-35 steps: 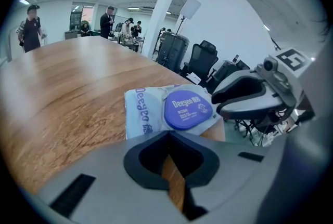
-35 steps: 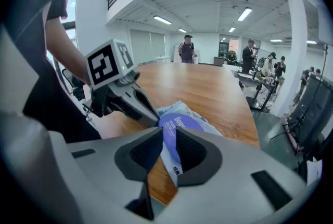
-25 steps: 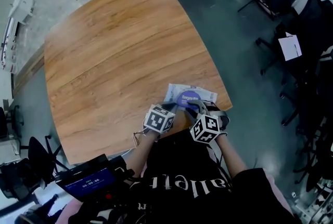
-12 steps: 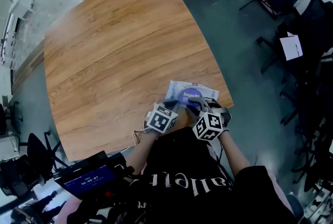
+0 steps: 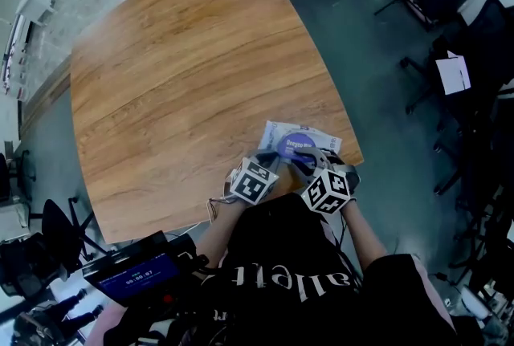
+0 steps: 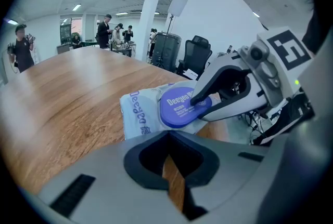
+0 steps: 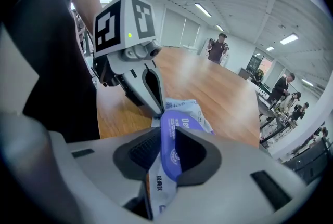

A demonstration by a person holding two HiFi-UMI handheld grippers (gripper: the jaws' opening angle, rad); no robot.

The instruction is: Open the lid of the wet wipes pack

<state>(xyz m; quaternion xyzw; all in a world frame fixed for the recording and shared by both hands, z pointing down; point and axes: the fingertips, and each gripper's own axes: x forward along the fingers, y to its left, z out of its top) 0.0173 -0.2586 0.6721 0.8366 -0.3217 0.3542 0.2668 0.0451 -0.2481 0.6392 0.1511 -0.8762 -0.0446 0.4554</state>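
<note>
Wet wipes pack (image 6: 138, 111): right tool (image 7: 166, 153) pinches its purple lid (image 7: 170, 132); left tool (image 6: 171, 168) sits nearly closed.

lid (image 6: 179, 106): purple | wet wipes pack (image 6: 136, 114): pale grey | table (image 5: 177, 71): brown wood grain

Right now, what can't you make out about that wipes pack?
- Head view: near end of the wet wipes pack, hidden under the left gripper and right gripper.
- Left gripper view: small print on the purple lid, blurred.
- Right gripper view: whether the lid is open, masked by the jaws.
</note>
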